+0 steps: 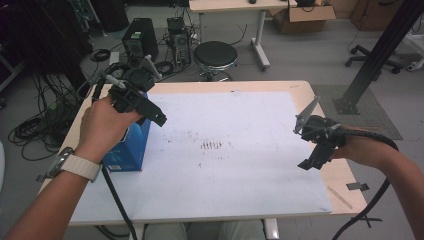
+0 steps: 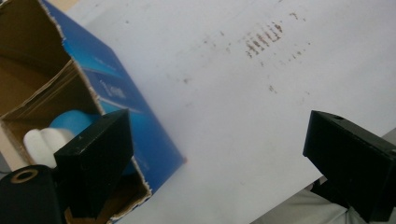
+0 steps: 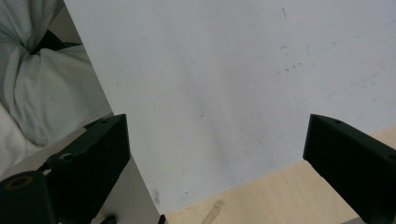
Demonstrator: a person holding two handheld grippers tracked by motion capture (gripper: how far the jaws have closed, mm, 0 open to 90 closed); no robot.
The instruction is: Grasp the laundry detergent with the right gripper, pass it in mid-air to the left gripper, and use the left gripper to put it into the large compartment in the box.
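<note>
Now hovering left tool (image 1: 159, 119), jaws spread, just over open blue box (image 1: 131, 150) at bench (image 1: 300, 92) left edge; blue-white thing (image 2: 60, 133) lying inside, below. Right tool (image 1: 306, 164) spread, well apart, idling.

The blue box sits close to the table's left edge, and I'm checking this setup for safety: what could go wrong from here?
The blue box is open-topped and near the table edge, so a push from the left gripper might tip it off. Its open jaws could also snag the torn cardboard rim while reaching for the blue-and-white item inside.
</note>
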